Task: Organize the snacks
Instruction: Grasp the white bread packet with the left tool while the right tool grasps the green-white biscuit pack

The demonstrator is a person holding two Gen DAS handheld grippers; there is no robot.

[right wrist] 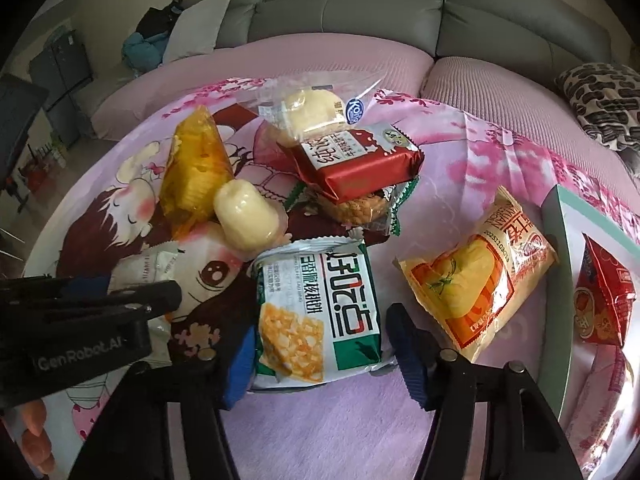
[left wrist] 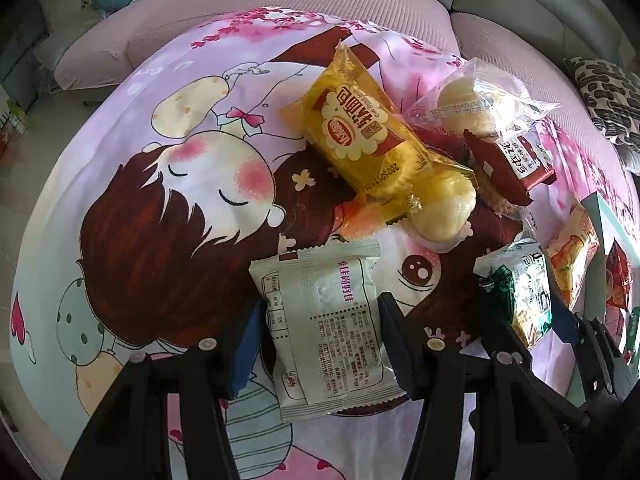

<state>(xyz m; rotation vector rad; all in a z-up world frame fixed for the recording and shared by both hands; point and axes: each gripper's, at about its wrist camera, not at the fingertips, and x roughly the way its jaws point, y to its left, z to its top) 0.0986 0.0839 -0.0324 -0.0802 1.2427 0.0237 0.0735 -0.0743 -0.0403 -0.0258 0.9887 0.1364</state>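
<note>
2 hand-held grippers work over a cartoon-print cloth strewn with wrapped snacks. The left gripper straddles a white snack packet, its jaws against the packet's 2 long edges in what looks like a grip. The right gripper straddles a green-and-white rice-cracker packet; its left pad meets the wrapper, while a narrow gap shows at the right pad, so its jaws read as not yet clamped.

To do this step well, the right jaws should probably close squarely across the packet's width until the film just dimples, since harder pressure could crush the brittle contents; each packet is then best lifted straight up, clear of the pile just beyond it.

Only the right wrist view shows the pale box at the cloth's right edge with a red packet inside, the likely destination, and all of the orange packet beside it. Only the left wrist view shows the full yellow bread wrapper and the white packet's printed back.
</note>
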